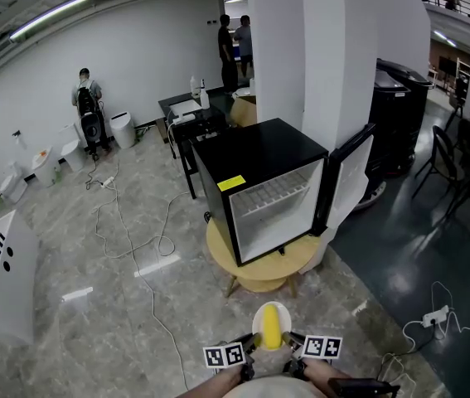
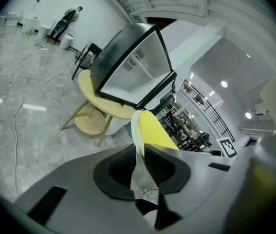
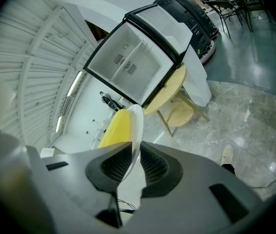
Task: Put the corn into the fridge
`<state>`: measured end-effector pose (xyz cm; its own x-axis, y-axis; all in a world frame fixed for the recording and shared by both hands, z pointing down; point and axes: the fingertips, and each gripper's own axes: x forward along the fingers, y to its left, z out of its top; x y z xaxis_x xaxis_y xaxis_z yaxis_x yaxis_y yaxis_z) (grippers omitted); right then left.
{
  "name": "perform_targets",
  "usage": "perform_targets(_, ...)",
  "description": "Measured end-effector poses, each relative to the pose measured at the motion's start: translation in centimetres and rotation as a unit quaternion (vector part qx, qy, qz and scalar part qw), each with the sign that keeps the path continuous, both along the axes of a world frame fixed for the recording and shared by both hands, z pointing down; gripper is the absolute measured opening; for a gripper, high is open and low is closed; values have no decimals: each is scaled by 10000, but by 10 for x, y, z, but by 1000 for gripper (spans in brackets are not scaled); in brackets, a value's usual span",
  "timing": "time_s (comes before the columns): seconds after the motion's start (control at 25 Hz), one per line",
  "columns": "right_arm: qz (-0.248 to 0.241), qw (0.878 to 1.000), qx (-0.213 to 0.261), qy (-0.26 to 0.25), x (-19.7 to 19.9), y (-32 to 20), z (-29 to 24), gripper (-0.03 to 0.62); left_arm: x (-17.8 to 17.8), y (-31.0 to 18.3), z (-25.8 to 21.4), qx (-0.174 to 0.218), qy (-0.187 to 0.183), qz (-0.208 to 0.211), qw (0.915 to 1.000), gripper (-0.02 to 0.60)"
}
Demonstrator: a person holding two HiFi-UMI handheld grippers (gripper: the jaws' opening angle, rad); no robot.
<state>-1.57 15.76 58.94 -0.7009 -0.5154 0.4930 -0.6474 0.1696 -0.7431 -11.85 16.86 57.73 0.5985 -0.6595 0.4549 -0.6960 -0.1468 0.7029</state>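
- Two tongs share one load: the left tongs (image 2: 140, 155) and the right tongs (image 3: 135, 156) are each clamped on the rim of a white plate (image 3: 137, 126), one from either side.
- Corn (image 1: 273, 328), yellow, lies on that plate, held in the air above the grey floor (image 1: 118, 305).
- Ahead stands the black fridge (image 1: 251, 152), its door (image 1: 349, 177) swung open to the right, a wire shelf (image 1: 278, 196) showing in the white inside.
- The fridge sits on a round wooden desk (image 1: 259, 274), well apart from the plate.
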Motion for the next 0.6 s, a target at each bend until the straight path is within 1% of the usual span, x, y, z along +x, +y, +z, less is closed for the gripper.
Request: perform_targets(0.6, 135, 9999, -22, -13, 22, 9, -1, 55, 23, 7, 2, -73, -32, 203, 9998, 58)
